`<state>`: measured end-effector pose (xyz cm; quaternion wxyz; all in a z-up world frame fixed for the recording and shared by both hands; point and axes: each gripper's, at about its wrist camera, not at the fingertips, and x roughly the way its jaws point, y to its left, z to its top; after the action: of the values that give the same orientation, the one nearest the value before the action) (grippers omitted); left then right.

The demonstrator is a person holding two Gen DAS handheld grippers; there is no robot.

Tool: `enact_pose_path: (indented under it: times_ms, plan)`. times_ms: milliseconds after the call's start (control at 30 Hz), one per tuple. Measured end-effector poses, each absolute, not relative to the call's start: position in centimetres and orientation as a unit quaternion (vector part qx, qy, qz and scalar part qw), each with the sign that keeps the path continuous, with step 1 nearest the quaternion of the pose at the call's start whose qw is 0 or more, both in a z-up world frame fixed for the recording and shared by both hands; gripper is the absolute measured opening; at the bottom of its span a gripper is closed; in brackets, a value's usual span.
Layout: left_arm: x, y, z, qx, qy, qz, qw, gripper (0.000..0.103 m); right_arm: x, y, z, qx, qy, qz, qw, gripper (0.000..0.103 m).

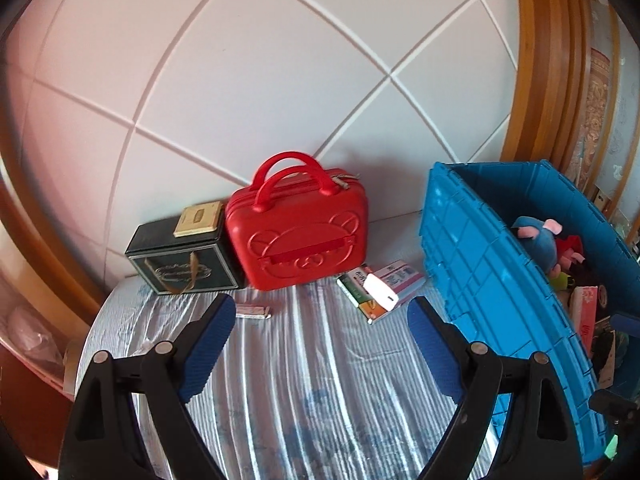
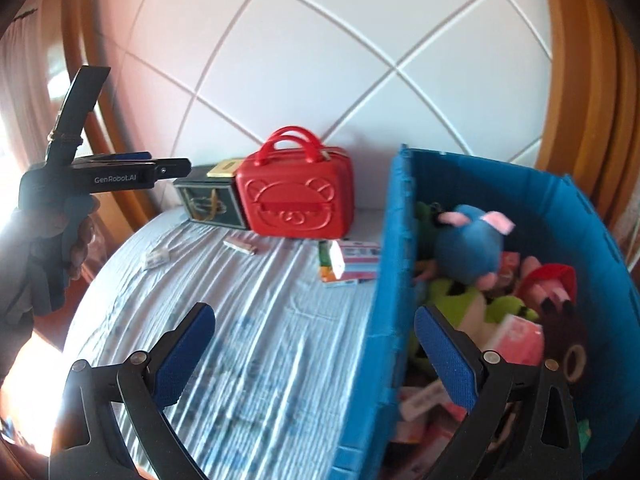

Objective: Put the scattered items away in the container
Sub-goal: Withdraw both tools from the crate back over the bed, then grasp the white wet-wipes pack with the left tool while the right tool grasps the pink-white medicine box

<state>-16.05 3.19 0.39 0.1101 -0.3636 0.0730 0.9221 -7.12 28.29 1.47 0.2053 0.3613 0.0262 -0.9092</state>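
The left tool [image 1: 320, 320] hung with its fingers spread wide and nothing between them, pointed across the striped bed sheet [image 1: 312, 380] toward the headboard wall. Ahead of it and a little toward its right finger lay the nearest loose pile: flat medicine boxes [image 1: 394, 278] with a small white box [image 1: 381, 292] on top, just beside the outer wall of the blue crate [image 1: 472, 256]. The pile's long axis ran slantwise, from near-left up toward the crate. A small flat packet [image 1: 253, 311] lay just past the left finger's tip, its length crosswise to the tool. Judged from both views, the left tool was the nearer one to these things. The right tool [image 2: 314, 344], likewise spread and empty, straddled the crate's rim [image 2: 390, 280], its right finger over the crate's contents: a blue plush mouse [image 2: 470, 248], green and red plush toys and pink boxes. From there the boxes lay well ahead, against the crate wall. The red case [image 1: 298, 232] and dark gift box [image 1: 184, 258] stood at the wall, touching. Another pale item [image 2: 158, 258] near the bed's left edge was too blurred to name. The crate's near end was cut off, and its lower contents were smeared.
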Motion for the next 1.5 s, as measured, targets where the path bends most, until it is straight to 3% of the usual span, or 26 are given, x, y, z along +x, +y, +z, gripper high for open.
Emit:
enact_pose_path:
  times_ms: [400, 767, 1267, 1500]
  plan:
    - [-16.9, -11.7, -6.5, -0.406, 0.046, 0.912, 0.043, 0.088, -10.8, 15.1, -2.7, 0.379, 0.064, -0.889, 0.249, 0.102]
    - [-21.7, -24.3, -15.9, -0.442, 0.040, 0.896, 0.002, 0.088, -18.4, 1.0, -11.8, 0.392, 0.105, -0.868, 0.287, 0.102]
    - [-31.8, -34.3, -31.3, -0.457, 0.108, 0.883, 0.019, 0.088, -32.5, -9.9, -27.9, 0.433, 0.161, -0.832, 0.308, 0.102]
    - [-35.9, -35.6, -35.3, -0.471, 0.128, 0.871, 0.062, 0.088, -37.3, -12.0, -32.2, 0.438, 0.193, -0.824, 0.305, 0.102]
